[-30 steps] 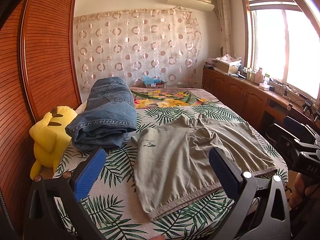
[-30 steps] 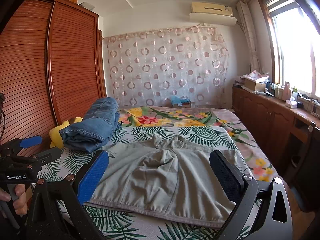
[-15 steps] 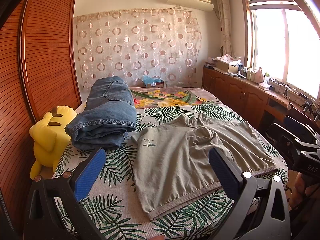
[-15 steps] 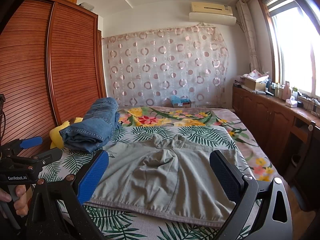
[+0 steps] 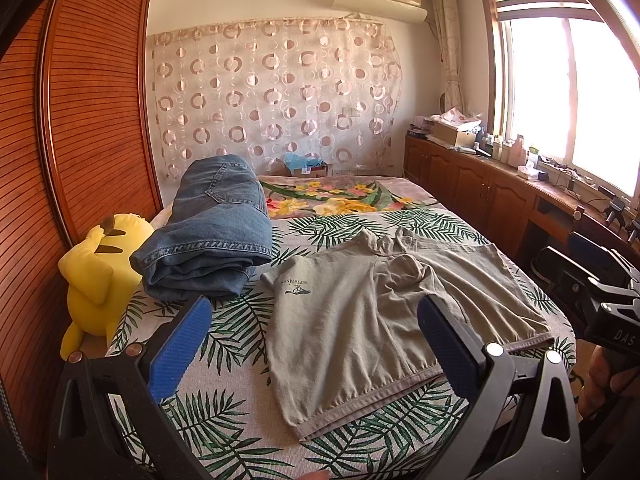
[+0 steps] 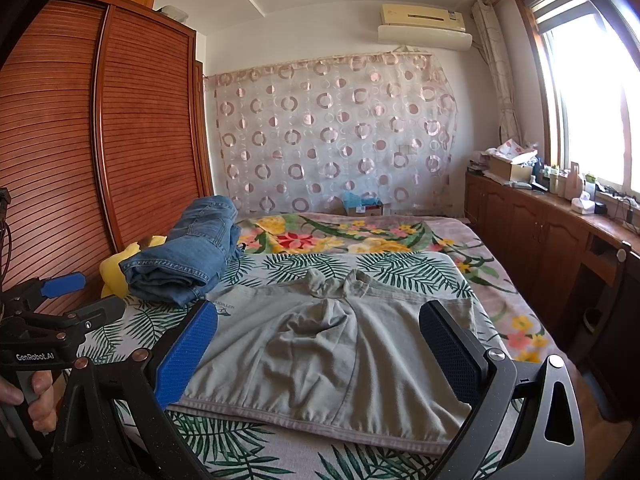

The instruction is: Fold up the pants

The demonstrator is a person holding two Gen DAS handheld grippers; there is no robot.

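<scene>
A pair of grey-green shorts [image 5: 360,320] [image 6: 332,356] lies spread flat on the leaf-print bedspread [image 5: 224,408] [image 6: 248,448], waistband toward me, crotch bunched in the middle. My left gripper [image 5: 316,340] hovers open above the near left side of the bed, blue pads wide apart, nothing between them. Over the near edge my right gripper [image 6: 320,348] is held open and empty too, above the shorts' waistband. Each gripper shows at the edge of the other's view.
Folded blue jeans [image 5: 212,248] [image 6: 188,256] sit at the bed's left, beside a yellow plush toy [image 5: 100,272]. A wooden wardrobe [image 6: 100,140] lines the left. Low cabinets [image 5: 480,196] with clutter run under the window on the right. A flowered blanket [image 6: 340,236] covers the far bed.
</scene>
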